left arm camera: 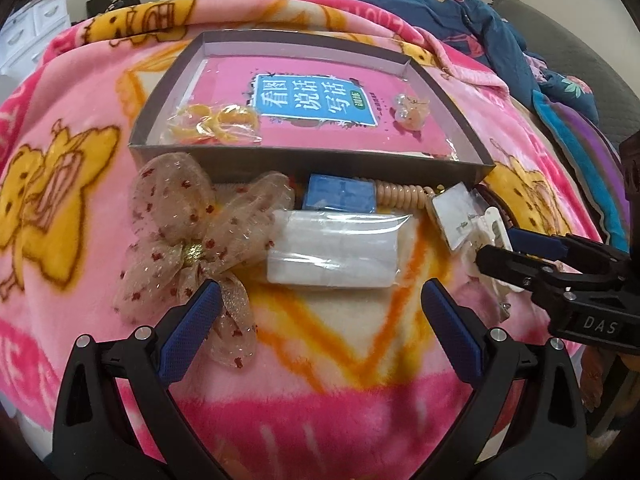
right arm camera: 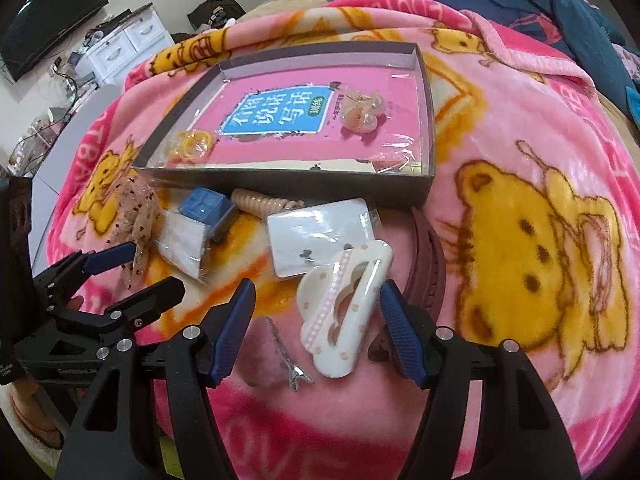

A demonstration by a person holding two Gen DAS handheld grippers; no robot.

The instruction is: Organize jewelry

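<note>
On pink bear blanket (right arm camera: pixel 520 152), grey box (right arm camera: pixel 224 178), white drawers (right arm camera: pixel 120 46)

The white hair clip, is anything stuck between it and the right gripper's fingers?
No. The white hair clip lies on the pink blanket between the right gripper's open fingers, nothing in between. A thin metal pin lies beside it, left of the clip.

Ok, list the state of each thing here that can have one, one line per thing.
grey box: open, no lid, pink book inside.
yellow rings packet: in the box.
pearl packet: in the box.
white hair claw: outside the box, between the right gripper's fingers.
mesh bow: outside the box.
blue case: shut, outside the box.
left gripper: open, empty.
right gripper: open.
</note>
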